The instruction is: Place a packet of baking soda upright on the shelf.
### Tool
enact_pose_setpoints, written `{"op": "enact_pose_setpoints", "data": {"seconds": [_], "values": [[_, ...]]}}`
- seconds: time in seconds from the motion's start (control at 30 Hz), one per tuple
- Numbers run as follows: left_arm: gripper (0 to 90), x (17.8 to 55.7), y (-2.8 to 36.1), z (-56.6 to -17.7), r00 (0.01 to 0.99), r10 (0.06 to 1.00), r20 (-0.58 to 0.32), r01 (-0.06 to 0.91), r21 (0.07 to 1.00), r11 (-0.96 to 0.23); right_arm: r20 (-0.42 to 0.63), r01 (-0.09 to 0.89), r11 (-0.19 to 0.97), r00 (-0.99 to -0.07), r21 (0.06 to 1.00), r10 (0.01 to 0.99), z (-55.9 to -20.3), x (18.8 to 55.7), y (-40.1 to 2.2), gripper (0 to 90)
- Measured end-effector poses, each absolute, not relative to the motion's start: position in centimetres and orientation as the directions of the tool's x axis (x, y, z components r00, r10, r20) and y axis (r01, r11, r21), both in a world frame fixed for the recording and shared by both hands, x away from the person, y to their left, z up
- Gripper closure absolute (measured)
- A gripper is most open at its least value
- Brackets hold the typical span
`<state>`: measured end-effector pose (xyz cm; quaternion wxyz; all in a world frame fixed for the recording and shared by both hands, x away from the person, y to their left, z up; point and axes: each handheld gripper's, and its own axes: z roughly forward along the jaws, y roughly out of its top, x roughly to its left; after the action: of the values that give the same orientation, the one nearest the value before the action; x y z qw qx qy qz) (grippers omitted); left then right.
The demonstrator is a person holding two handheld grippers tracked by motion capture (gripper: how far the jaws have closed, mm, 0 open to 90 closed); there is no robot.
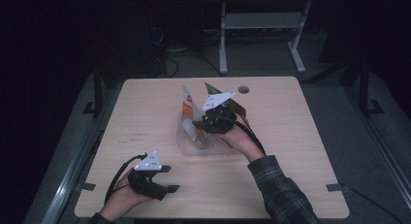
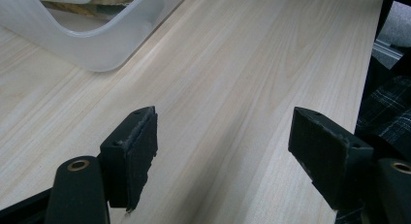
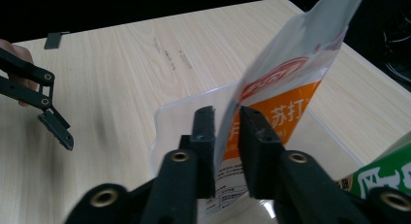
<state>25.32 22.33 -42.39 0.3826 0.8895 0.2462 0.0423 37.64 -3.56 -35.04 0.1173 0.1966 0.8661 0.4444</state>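
A white and orange snack packet (image 1: 188,110) stands upright in a clear plastic tray (image 1: 186,147) at the table's middle. My right gripper (image 1: 197,124) reaches into the tray from the right. In the right gripper view its jaws flank the packet (image 3: 291,73) near its lower edge, and a narrow gap shows beside the left pad (image 3: 206,136), so the gripper (image 3: 227,122) is open around it. A green packet (image 1: 233,104) leans behind that hand. My left gripper (image 1: 170,179) rests open near the front left of the table, with nothing between its jaws (image 2: 223,136).
The light wood table (image 1: 291,136) has a round cable hole (image 1: 243,89) at the back. In the left gripper view the clear tray's corner (image 2: 97,52) lies ahead to the left. Dark floor and a white desk frame (image 1: 261,35) lie beyond the table.
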Motion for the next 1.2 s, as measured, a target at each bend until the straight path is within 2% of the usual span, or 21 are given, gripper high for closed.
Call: {"op": "enact_pose_setpoints", "data": {"seconds": [0.07, 0.1, 0.13, 0.37, 1.2], "values": [[25.4, 25.3, 22.3, -42.4, 0.874, 0.472, -0.115, 0.407, 0.702, -0.584, -0.035, 0.227, 0.519, -0.894, 0.824, 0.447, -35.1, 37.6, -3.7, 67.1], [25.4, 25.4, 22.3, -42.4, 0.876, 0.47, -0.109, 0.403, 0.703, -0.586, -0.024, 0.243, 0.509, -0.886, 0.826, 0.463, -35.1, 37.3, -3.7, 59.3], [25.5, 25.4, 22.3, -42.4, 0.876, 0.47, -0.109, 0.403, 0.703, -0.586, -0.017, 0.257, 0.503, -0.878, 0.825, 0.478, -35.0, 37.2, -3.7, 55.2], [25.0, 25.5, 22.4, -42.5, 0.879, 0.465, -0.102, 0.395, 0.702, -0.592, -0.008, 0.281, 0.466, -0.85, 0.839, 0.527, -34.9, 36.6, -4.2, 43.1], [24.4, 25.6, 22.4, -42.6, 0.885, 0.456, -0.094, 0.385, 0.7, -0.602, 0.014, 0.283, 0.435, -0.851, 0.855, 0.525, -35.0, 34.0, -6.8, 39.4]]}}
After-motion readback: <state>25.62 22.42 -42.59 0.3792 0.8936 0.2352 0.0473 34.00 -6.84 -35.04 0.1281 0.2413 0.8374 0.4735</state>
